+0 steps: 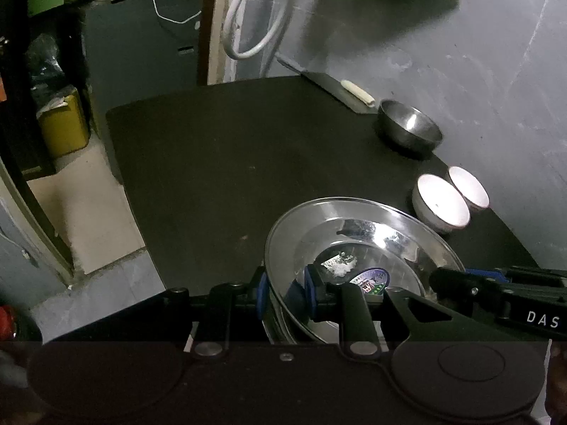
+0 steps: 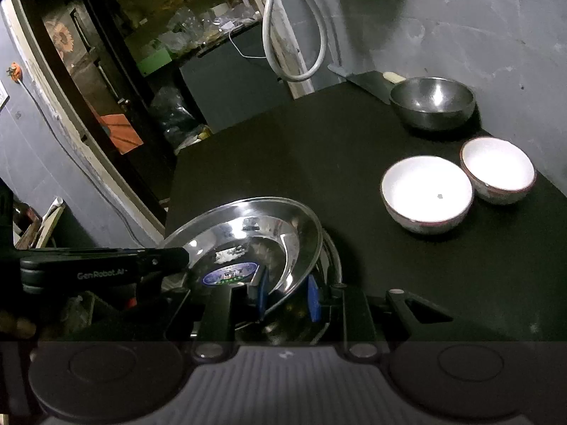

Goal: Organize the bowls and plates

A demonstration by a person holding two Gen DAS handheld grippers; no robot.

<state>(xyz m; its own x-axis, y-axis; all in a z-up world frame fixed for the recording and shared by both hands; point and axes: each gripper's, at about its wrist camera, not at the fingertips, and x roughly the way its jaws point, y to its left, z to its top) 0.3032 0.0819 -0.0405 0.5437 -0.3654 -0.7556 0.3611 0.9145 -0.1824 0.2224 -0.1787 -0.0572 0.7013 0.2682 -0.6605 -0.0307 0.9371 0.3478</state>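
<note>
Here we carry the steel plate [image 1: 361, 244], left gripper [image 1: 285, 295] and right gripper [image 2: 287, 295] each clamped on opposite rims; ahead on the black table [image 2: 301, 148] wait two white bowls [image 2: 427, 191], the steel bowl [image 2: 432, 102] beyond. Next, we judge, comes a level set-down.

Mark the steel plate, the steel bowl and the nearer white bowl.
steel plate [image 1: 389, 226], left wrist view, on its far inner rim.
steel bowl [image 2: 432, 101], right wrist view, on its inner wall.
nearer white bowl [image 2: 425, 187], right wrist view, on its white inside.

2 wrist views look steeply down, close, sharing the steel plate [image 1: 361, 244] and black table [image 1: 219, 177].
</note>
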